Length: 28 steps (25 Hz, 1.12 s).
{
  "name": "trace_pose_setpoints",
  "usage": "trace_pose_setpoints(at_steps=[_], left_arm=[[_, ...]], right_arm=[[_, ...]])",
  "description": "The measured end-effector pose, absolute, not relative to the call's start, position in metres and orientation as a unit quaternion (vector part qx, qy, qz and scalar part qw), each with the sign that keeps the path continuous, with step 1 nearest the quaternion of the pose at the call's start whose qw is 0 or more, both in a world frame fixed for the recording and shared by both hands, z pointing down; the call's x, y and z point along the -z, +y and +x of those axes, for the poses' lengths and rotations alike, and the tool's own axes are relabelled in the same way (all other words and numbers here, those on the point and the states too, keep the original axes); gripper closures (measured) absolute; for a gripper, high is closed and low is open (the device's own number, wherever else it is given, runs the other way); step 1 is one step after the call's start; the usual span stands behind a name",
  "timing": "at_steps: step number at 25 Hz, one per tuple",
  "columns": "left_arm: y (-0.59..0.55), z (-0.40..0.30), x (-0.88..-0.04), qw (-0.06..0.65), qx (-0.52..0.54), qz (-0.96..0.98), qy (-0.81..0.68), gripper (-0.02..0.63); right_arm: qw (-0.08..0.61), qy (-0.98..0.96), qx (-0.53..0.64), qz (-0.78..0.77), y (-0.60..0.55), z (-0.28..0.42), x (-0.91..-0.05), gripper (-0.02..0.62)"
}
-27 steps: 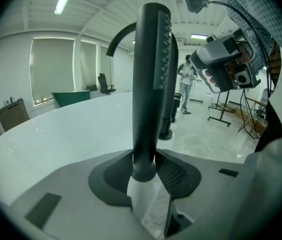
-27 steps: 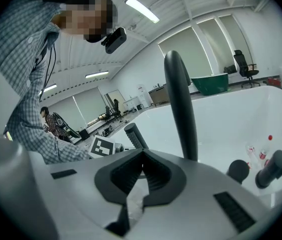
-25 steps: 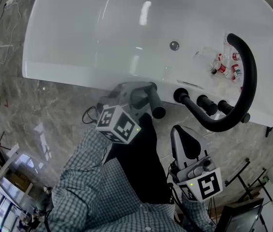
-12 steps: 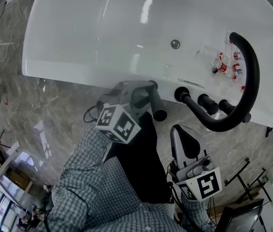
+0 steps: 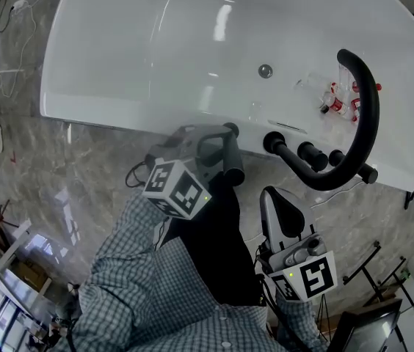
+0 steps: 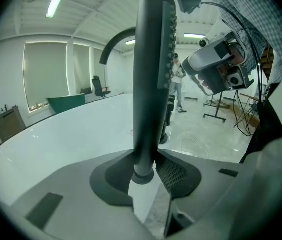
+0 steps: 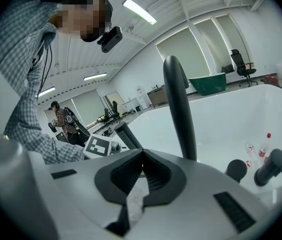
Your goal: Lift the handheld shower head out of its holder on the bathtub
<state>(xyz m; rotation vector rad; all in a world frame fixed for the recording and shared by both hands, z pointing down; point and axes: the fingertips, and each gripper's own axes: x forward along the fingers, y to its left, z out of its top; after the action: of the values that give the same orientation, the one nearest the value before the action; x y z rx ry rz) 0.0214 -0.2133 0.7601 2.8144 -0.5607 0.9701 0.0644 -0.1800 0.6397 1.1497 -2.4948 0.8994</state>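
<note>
With the left gripper point(image 6: 146, 176) clamped on the handheld shower head point(image 6: 153, 74), apparently already free of its holder beside the bathtub point(image 5: 133, 50) rim, and the right gripper point(image 7: 141, 166) closed on nothing, only a steady carry seems to remain.

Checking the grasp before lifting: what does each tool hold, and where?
The left tool grips the handheld shower head at its lower end; the right tool holds nothing, jaws together.
</note>
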Motion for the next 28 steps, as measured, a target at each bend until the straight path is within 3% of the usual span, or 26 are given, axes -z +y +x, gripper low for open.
trace_pose_setpoints(at_steps=[28], left_arm=[[-0.194,0.022,-0.660,0.044,-0.320,0.921,-0.218,0.486]], right_arm=[[0.096,-0.860,-0.250,0.433,-0.194,0.090,-0.555,0.580]])
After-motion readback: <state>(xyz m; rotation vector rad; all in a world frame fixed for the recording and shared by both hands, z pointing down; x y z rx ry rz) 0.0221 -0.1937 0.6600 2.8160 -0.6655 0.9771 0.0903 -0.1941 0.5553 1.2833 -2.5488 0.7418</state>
